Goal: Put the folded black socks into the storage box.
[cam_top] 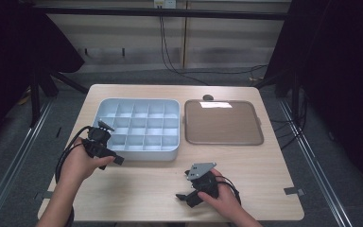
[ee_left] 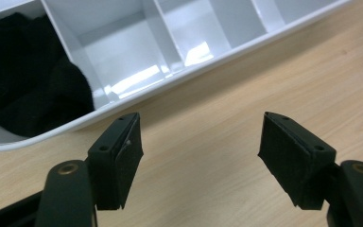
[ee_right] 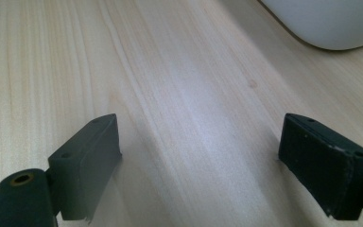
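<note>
High view first: saw a pale sorting box (cam_top: 137, 157) with many small pockets on the wooden table (cam_top: 146, 189), and a flat brown tray (cam_top: 222, 123) just beside it. Found the left gripper (cam_top: 111, 143) at the near left corner of the box, and the right gripper (cam_top: 185, 188) low over bare wood, well apart from the box.

Looked along the left gripper (ee_left: 198, 146) next. Jaws spread wide, gripping nothing. Spotted a black soft-looking thing (ee_left: 28, 80) sitting in the corner pocket of the box (ee_left: 208, 71), just past the rim. Couldn't tell what kind of thing.

Looked along the right gripper (ee_right: 198, 151) too. Jaws wide apart there as well, with nothing between them.

Now the worries, as guesses only. Might have knocked the rim with a jaw and pushed the light box along the table. Might have jammed a wide jaw on a pocket wall. Might have pinched just a bit of the soft thing and dropped it.
</note>
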Demonstrator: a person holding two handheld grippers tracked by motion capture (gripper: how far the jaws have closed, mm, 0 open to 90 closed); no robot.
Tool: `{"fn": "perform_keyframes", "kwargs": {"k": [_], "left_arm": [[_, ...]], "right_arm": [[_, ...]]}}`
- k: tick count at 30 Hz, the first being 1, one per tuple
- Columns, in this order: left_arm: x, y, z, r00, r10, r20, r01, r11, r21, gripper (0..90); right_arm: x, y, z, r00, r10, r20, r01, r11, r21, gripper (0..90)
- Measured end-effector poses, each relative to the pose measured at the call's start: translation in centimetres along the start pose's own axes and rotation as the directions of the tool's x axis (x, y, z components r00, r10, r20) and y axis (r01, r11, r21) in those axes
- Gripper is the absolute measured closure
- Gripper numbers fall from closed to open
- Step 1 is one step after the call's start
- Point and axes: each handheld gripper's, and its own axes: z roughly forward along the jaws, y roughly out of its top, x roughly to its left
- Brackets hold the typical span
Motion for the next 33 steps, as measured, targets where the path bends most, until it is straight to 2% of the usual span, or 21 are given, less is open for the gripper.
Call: {"fn": "perform_keyframes", "kwargs": {"k": [10, 22, 33], "left_arm": [[-1.9, -0.5, 0.9, 0.9988, 0.034, 0.037, -0.033, 0.9992, -0.025, 29.8], [-2.8, -1.5, 2.7, 0.9961, 0.041, 0.078, -0.038, 0.9984, -0.04, 29.8], [-3.6, -2.4, 4.6, 0.9899, 0.102, 0.098, -0.097, 0.9938, -0.054, 29.2]], "right_arm": [[0.0, 0.0, 0.0, 1.0, -0.001, 0.0, 0.001, 1.0, 0.0, 12.9], [0.0, 0.0, 0.0, 1.0, -0.003, 0.0, 0.003, 1.0, -0.001, 12.9], [0.0, 0.0, 0.0, 1.0, -0.003, 0.0, 0.003, 1.0, -0.001, 12.9]]}}
